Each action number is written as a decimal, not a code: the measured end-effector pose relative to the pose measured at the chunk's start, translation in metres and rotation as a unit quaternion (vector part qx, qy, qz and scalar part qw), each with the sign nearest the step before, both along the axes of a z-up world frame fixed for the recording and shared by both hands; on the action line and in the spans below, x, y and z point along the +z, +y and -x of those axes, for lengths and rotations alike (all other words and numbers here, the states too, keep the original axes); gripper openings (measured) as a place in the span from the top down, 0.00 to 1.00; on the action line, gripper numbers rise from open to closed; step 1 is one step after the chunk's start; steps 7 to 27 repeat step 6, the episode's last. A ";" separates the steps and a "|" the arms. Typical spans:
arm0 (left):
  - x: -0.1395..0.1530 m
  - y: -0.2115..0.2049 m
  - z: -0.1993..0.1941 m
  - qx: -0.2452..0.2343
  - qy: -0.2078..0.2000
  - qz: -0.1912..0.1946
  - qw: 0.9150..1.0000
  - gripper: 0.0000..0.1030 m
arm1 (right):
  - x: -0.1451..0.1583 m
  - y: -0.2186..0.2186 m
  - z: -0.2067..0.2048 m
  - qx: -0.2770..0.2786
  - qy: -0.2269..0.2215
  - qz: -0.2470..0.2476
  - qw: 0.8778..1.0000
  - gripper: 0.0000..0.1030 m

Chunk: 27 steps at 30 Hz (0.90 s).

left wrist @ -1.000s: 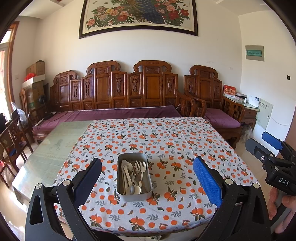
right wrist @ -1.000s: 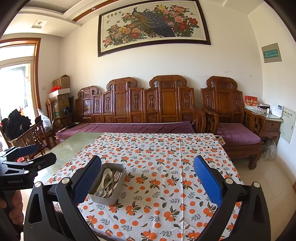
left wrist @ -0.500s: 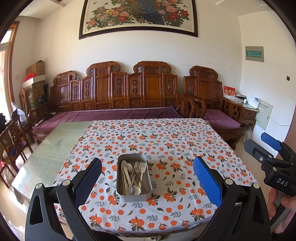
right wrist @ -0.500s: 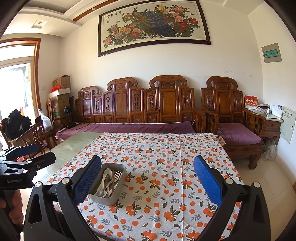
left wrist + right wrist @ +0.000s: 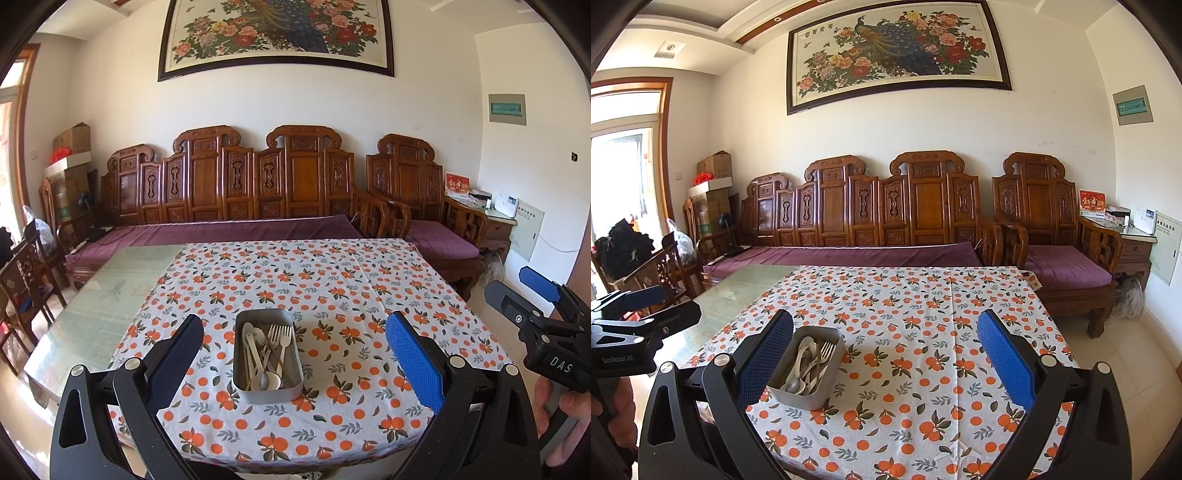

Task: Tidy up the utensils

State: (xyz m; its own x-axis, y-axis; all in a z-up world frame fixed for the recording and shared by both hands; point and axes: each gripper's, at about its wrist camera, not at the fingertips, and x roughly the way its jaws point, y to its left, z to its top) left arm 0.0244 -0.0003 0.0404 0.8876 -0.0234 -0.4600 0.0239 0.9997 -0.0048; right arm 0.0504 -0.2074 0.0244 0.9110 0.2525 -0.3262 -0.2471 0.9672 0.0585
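Observation:
A grey metal tin [image 5: 268, 384] [image 5: 809, 391] sits near the front edge of the table, holding several spoons [image 5: 263, 377] and forks [image 5: 281, 338] mixed together. My left gripper [image 5: 293, 350] hovers before and above the tin, wide open and empty, the tin showing between its fingers. My right gripper [image 5: 884, 350] is also wide open and empty, further right, with the tin beside its left finger [image 5: 764, 354]. Each gripper appears at the edge of the other's view, held by a hand.
An orange-print tablecloth [image 5: 332, 280] covers most of the table; bare glass top [image 5: 110, 295] shows at the left. A carved wooden bench with purple cushions [image 5: 229, 232] stands behind. Wooden chairs [image 5: 22, 280] are at the left, tiled floor [image 5: 1137, 354] at the right.
Both grippers stay open and nearly still. The left view has drifted very slightly; the tin and utensils have not moved.

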 end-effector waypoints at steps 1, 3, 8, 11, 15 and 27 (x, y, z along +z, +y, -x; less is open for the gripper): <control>0.000 0.000 0.000 0.000 0.000 0.000 1.000 0.08 | 0.000 0.000 0.000 0.000 0.000 0.000 1.000 0.02; 0.000 0.000 0.000 -0.001 0.001 0.001 1.000 0.08 | 0.000 0.000 0.000 0.000 0.000 0.000 1.000 0.02; 0.001 0.000 0.000 -0.001 0.000 0.001 1.000 0.08 | 0.000 0.000 0.000 0.000 0.000 0.000 1.000 0.02; 0.001 0.000 0.000 -0.001 0.000 0.001 1.000 0.08 | 0.000 0.000 0.000 0.000 0.000 0.000 1.000 0.02; 0.001 0.000 0.000 -0.001 0.000 0.001 1.000 0.08 | 0.000 0.000 0.000 0.000 0.000 0.000 1.000 0.02; 0.001 0.000 0.000 -0.001 0.000 0.001 1.000 0.08 | 0.000 0.000 0.000 0.000 0.000 0.000 1.000 0.02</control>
